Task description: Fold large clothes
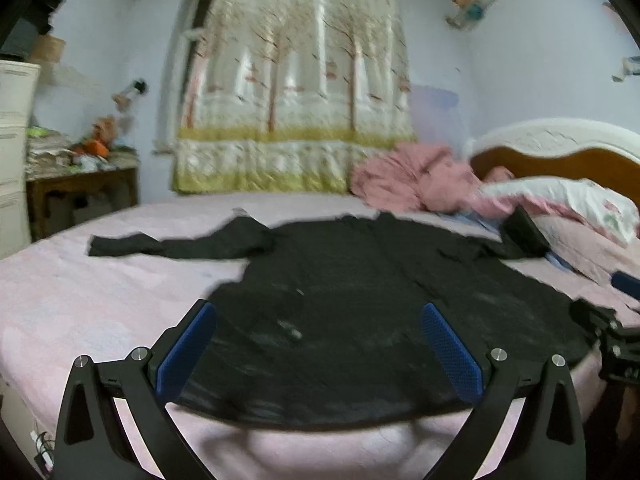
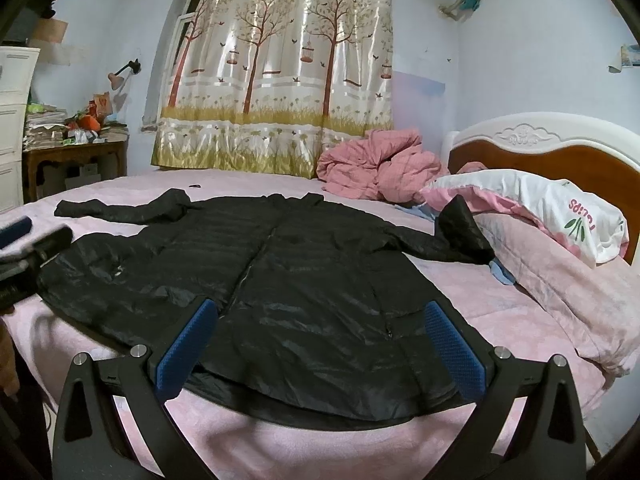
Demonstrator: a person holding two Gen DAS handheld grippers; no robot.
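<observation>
A long black padded coat [image 1: 340, 300] [image 2: 288, 272] lies spread flat, front up, on the pink bed [image 1: 80, 292] [image 2: 472, 304], hem toward me and both sleeves stretched out sideways. My left gripper [image 1: 319, 312] hovers open over the left part of the hem, nothing between its blue pads. My right gripper [image 2: 320, 312] is open above the right part of the hem, also holding nothing. The right gripper [image 1: 608, 332] shows at the right edge of the left wrist view, and the left gripper [image 2: 24, 256] at the left edge of the right wrist view.
A crumpled pink quilt [image 2: 376, 168] and pillows [image 2: 540, 208] are piled at the bed's head by the wooden headboard [image 2: 560, 160]. A tree-print curtain [image 2: 280, 68] hangs behind. A cluttered wooden table [image 2: 72, 160] and white drawers [image 2: 12, 120] stand at the left.
</observation>
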